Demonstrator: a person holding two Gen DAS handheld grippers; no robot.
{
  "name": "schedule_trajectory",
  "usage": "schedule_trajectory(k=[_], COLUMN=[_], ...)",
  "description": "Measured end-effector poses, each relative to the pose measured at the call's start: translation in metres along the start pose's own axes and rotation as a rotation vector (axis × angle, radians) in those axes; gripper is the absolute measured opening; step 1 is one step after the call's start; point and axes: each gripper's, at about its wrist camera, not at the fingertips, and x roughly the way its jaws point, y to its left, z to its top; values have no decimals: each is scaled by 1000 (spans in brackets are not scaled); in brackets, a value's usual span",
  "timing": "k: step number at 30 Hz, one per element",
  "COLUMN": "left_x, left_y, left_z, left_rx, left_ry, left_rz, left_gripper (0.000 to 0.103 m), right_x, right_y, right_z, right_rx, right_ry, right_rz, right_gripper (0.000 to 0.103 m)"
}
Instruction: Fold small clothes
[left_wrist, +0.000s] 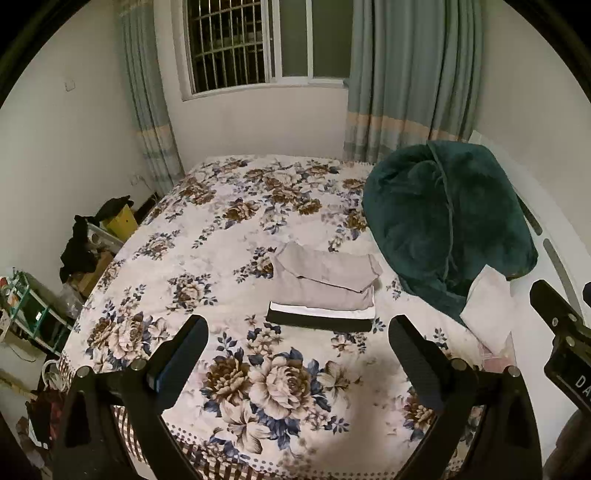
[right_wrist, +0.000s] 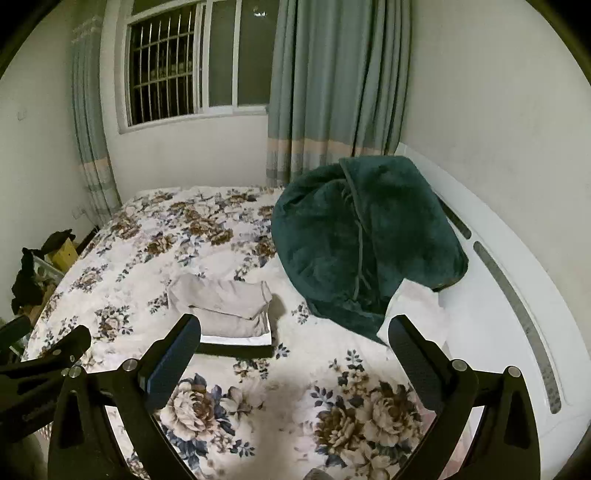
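A green blanket (left_wrist: 443, 225) bulks beside the folded grey garment (left_wrist: 325, 282) on the bed (left_wrist: 221, 229); left gripper (left_wrist: 298, 334) and right gripper (right_wrist: 294, 332) hover, fingers spread wide, empty.

Folded beige garment (left_wrist: 325, 282) lies flat atop a folded black-and-white garment (left_wrist: 319, 319) mid-bed, stacked neatly.

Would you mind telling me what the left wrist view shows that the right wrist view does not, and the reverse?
Only the left wrist view shows the green shelf rack beside the bed. Only the right wrist view shows the long run of white headboard. Both share the folded grey garment stacked on black and white pieces, the dark green blanket, the floral bedspread, and both open grippers, left and right.
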Motion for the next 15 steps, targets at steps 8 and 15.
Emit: schedule_trajectory(k=[8,15], left_x=[-22,-32], left_y=[2,3], left_z=[-5,-5], left_rx=[-13,-16], left_ry=[-18,-38], left_rz=[12,25], left_gripper=[100,100], right_x=[-21,-23], right_y=[-6,-6], right_z=[0,0], right_rx=[-13,-11], right_ry=[-9,-17], right_rz=[38,42], right_gripper=[103,103])
